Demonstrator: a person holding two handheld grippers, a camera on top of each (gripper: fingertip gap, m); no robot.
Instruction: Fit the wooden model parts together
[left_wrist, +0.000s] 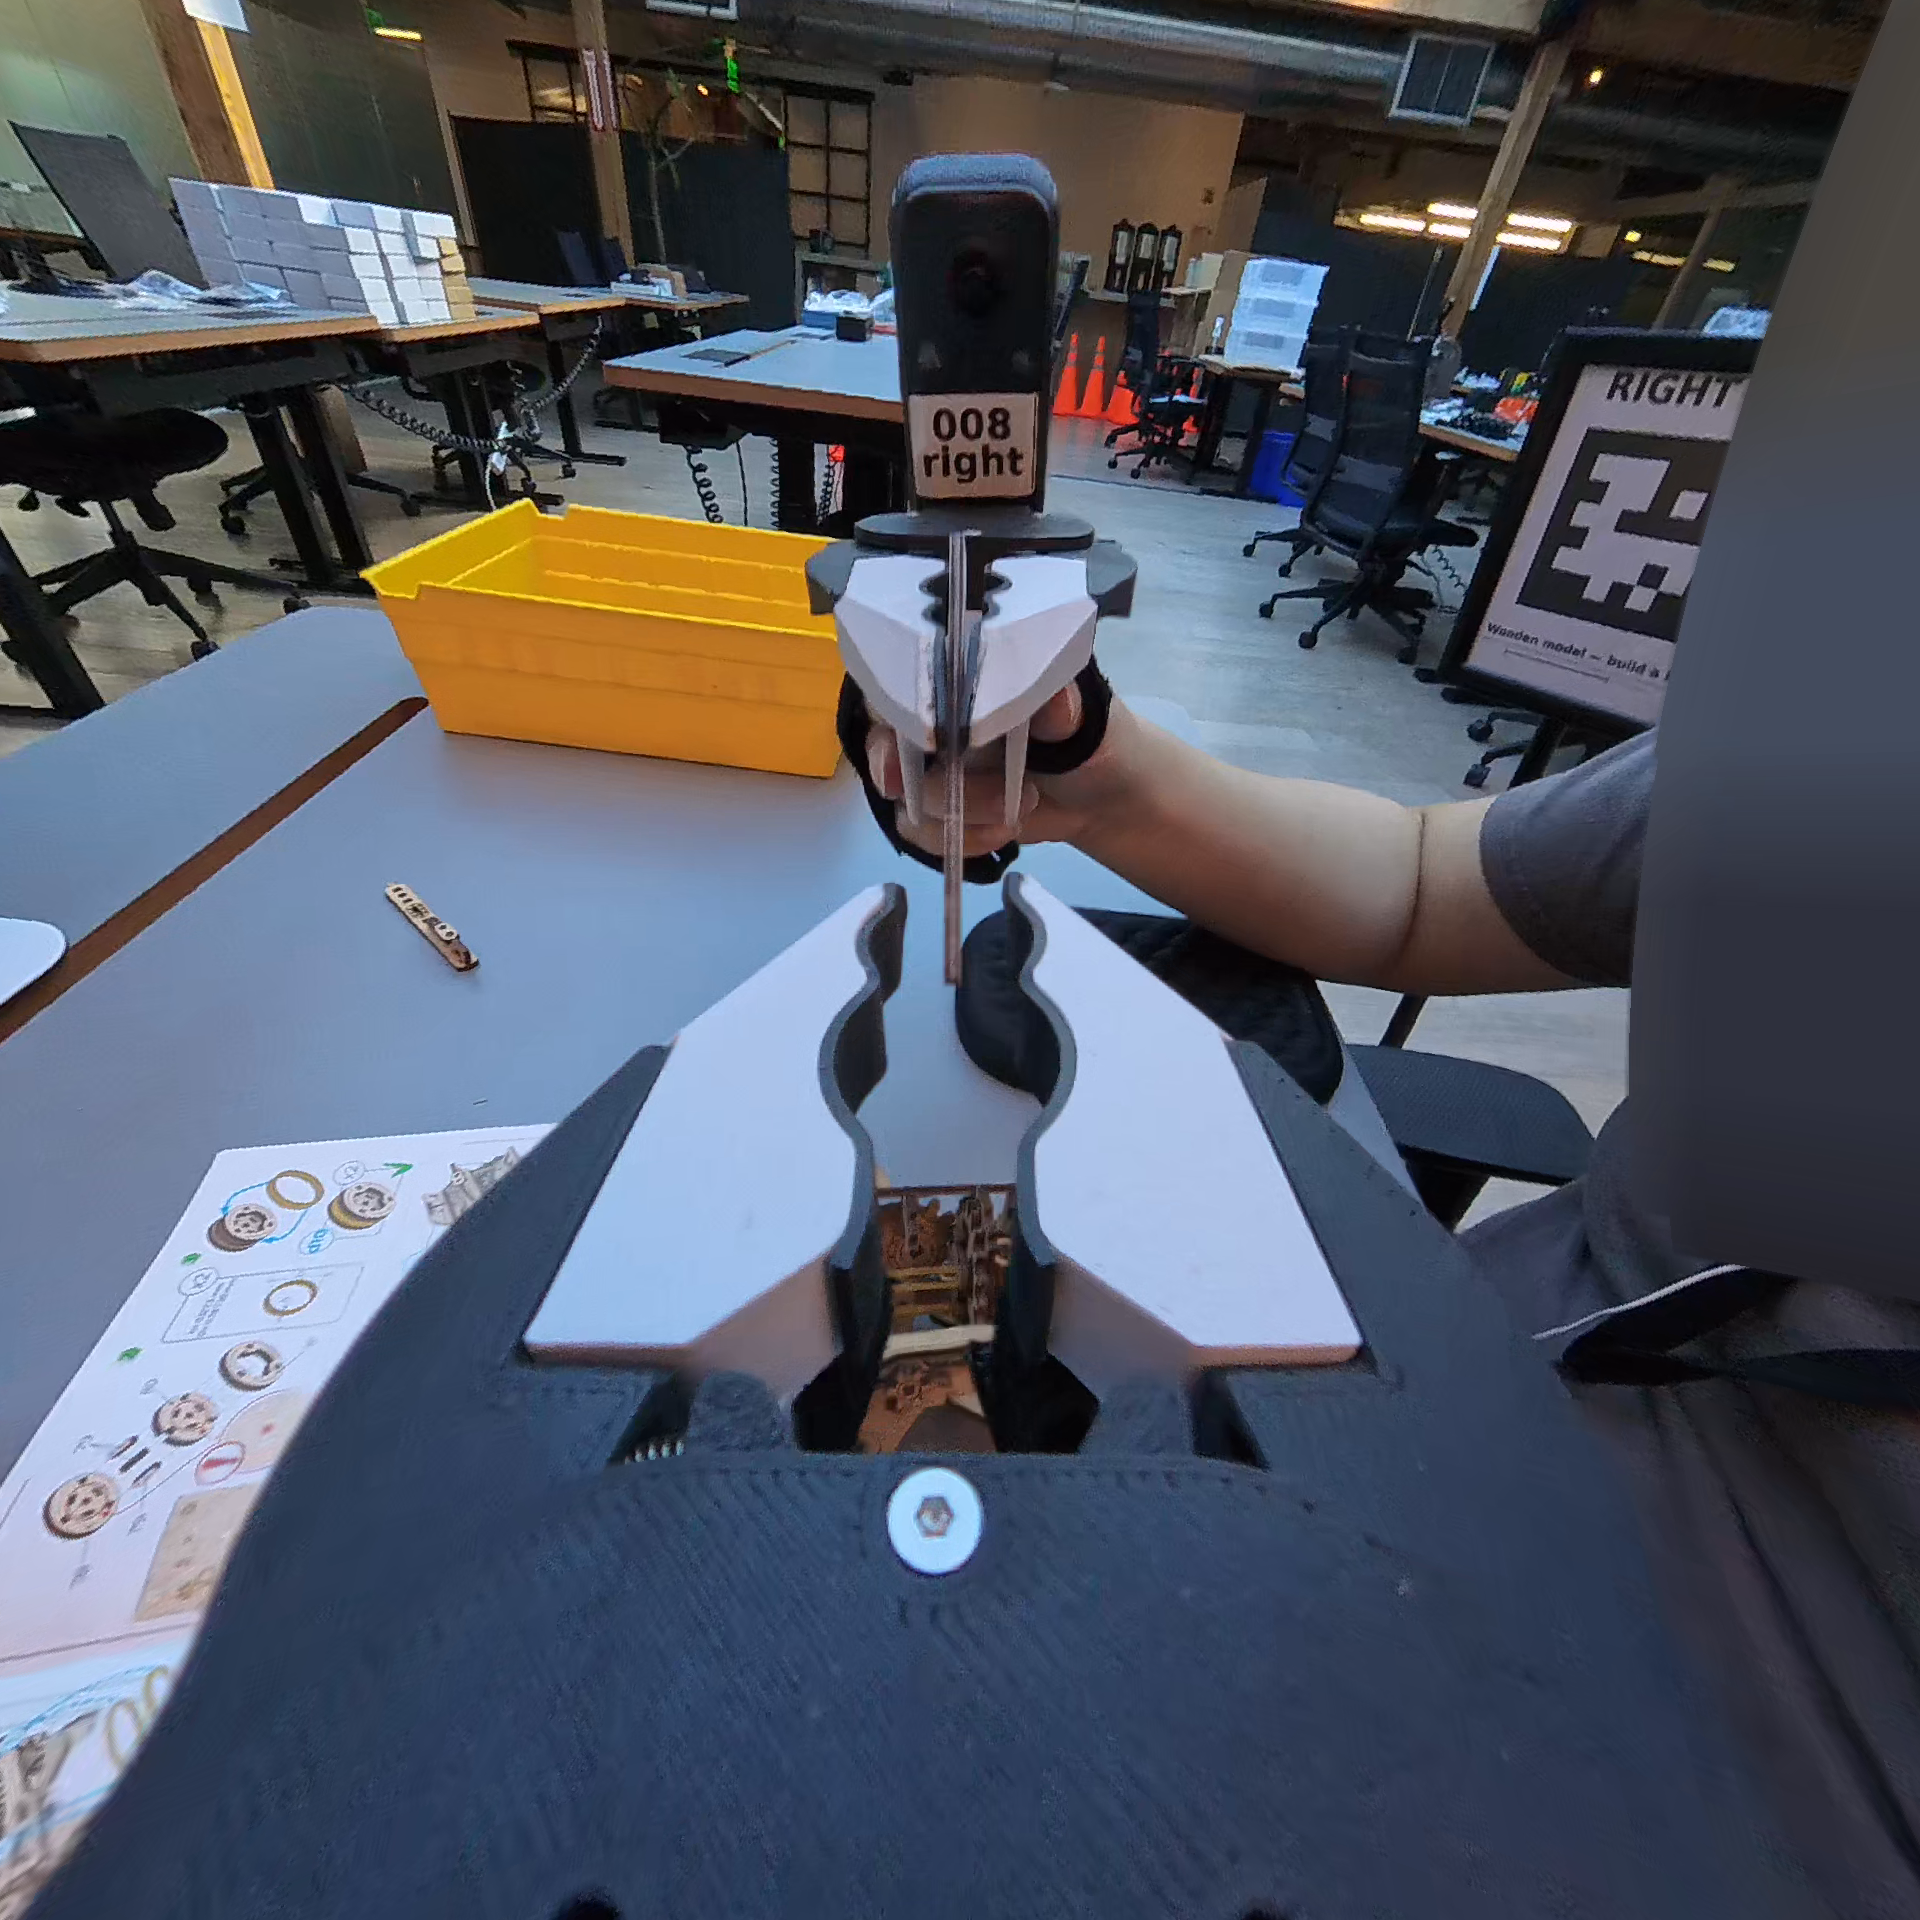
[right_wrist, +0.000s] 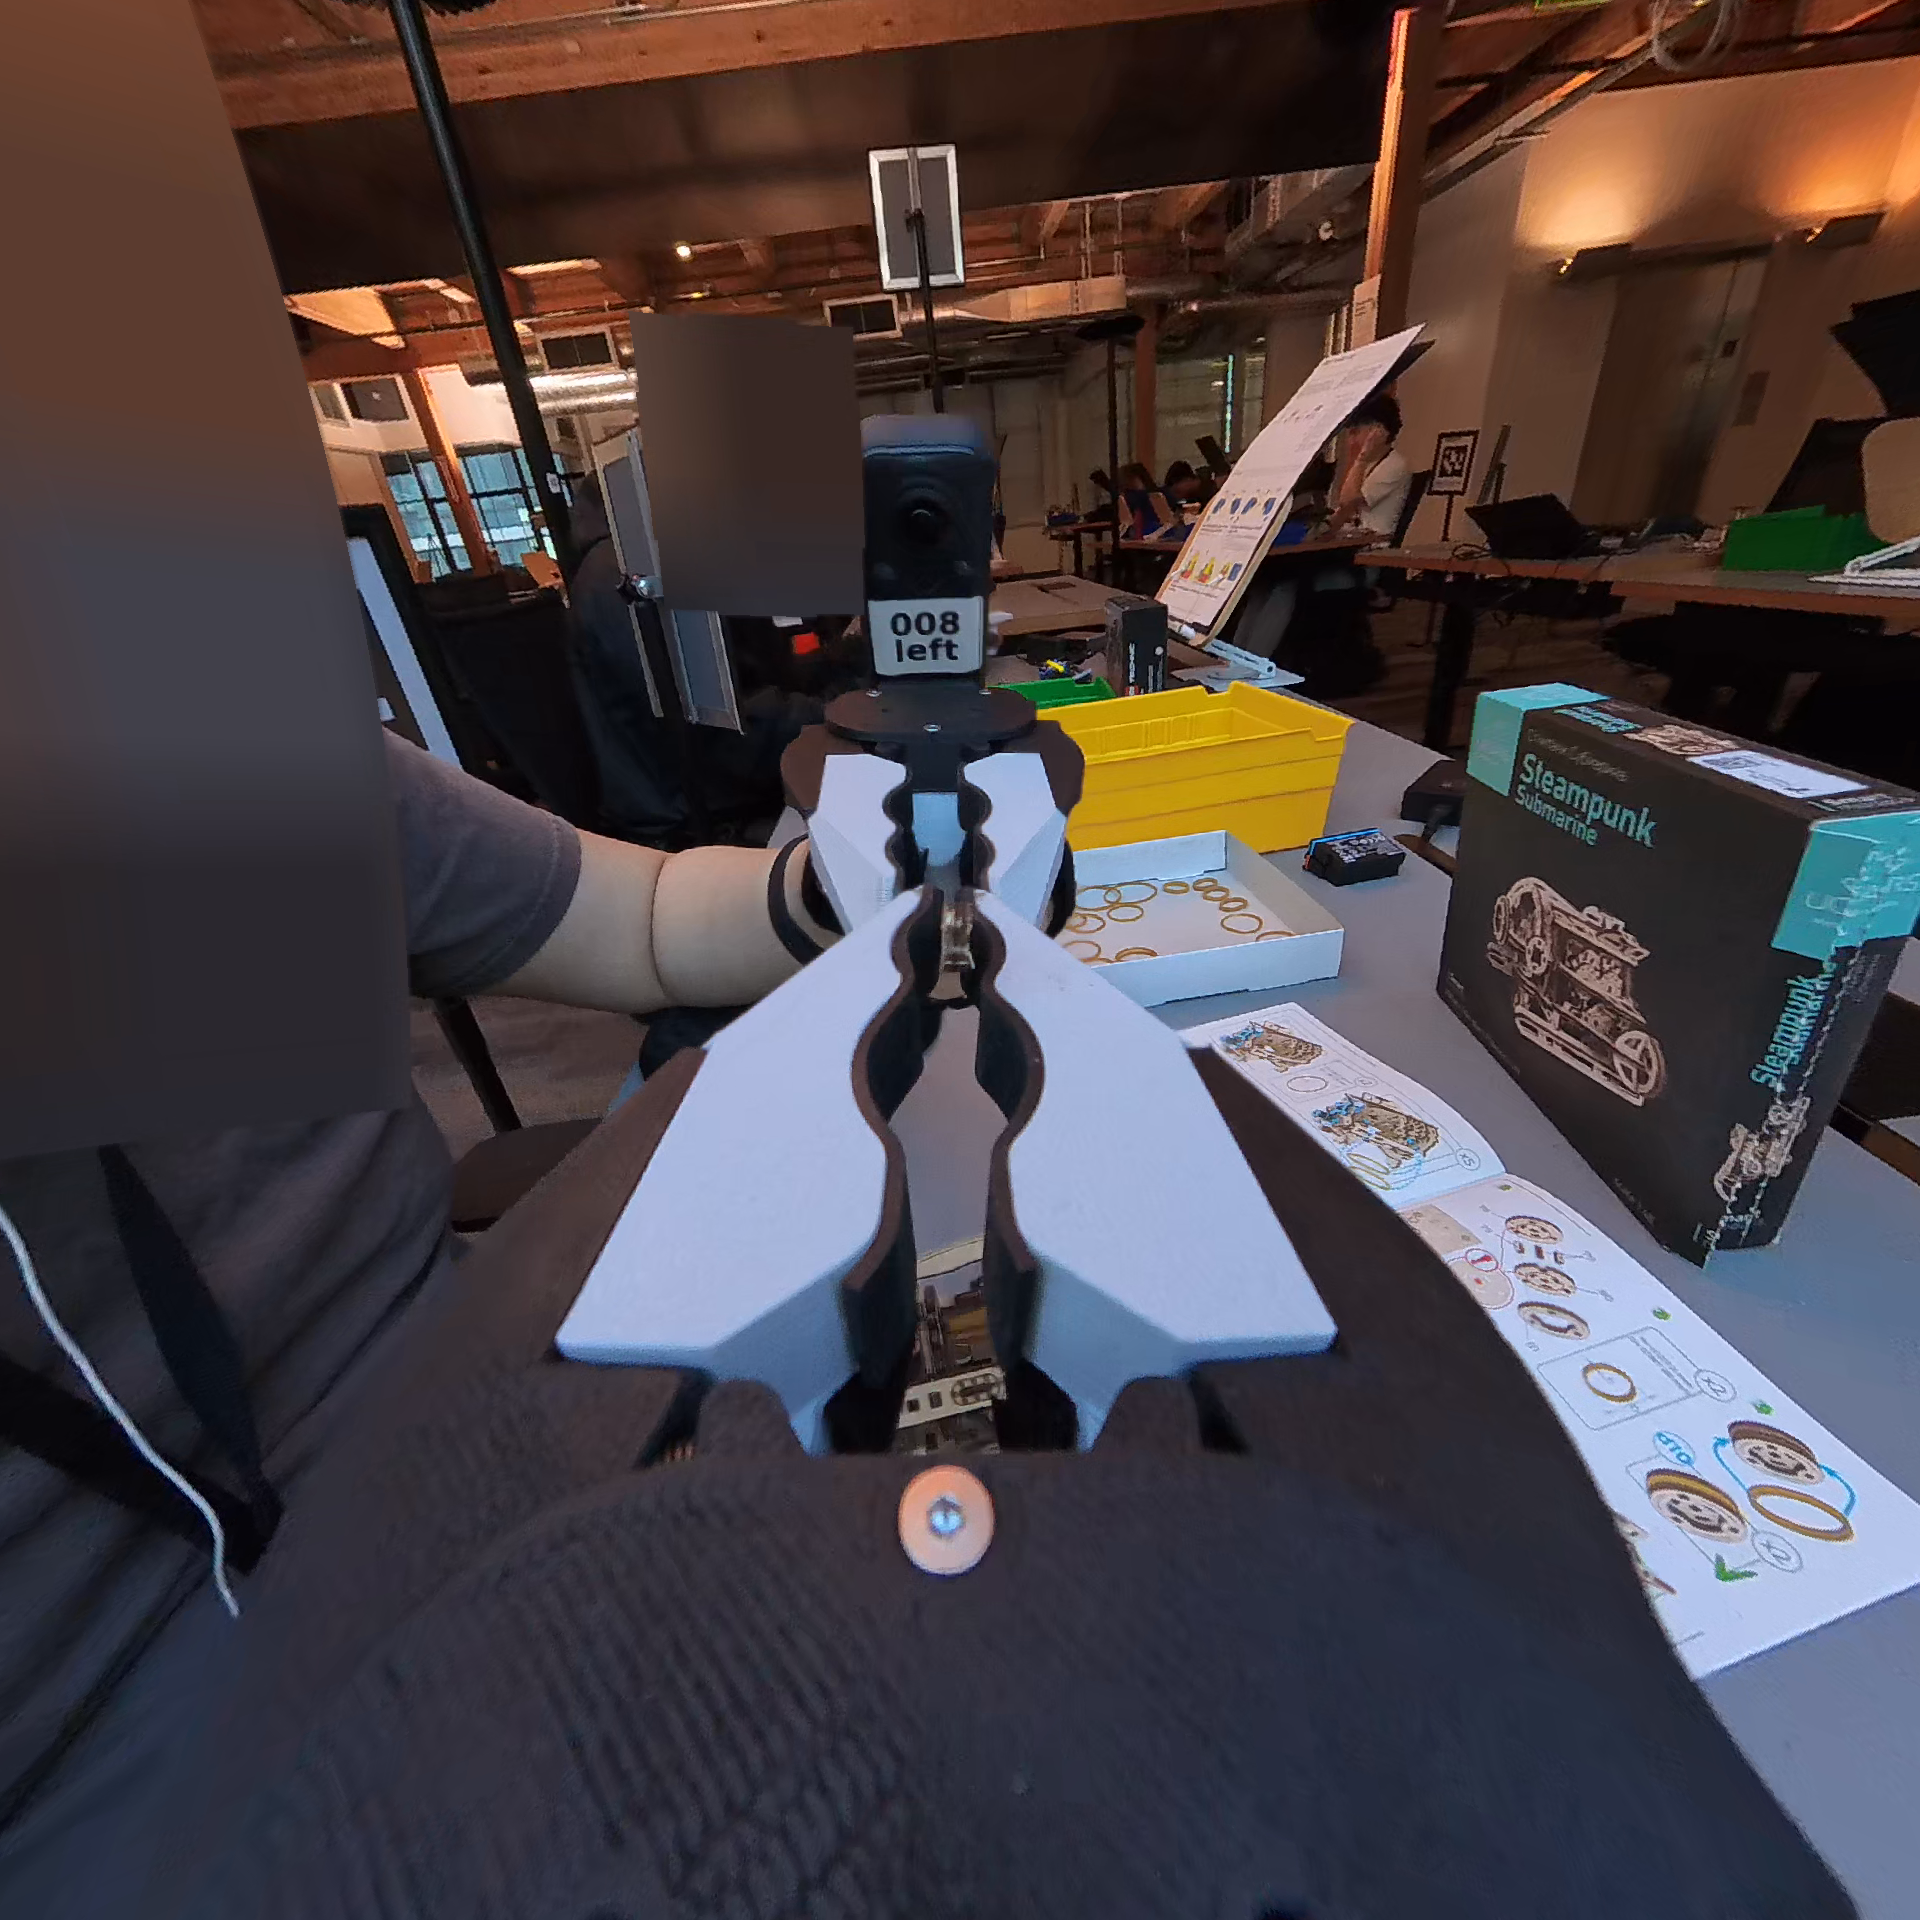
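**Grippers face each other past the table edge**

The right gripper is clamped on a thin wooden strip whose end dips between the left gripper's parted, bare fingertips. Both hang beyond the grey table's near edge. A second wooden piece lies alone on open tabletop, well short of the yellow bin.
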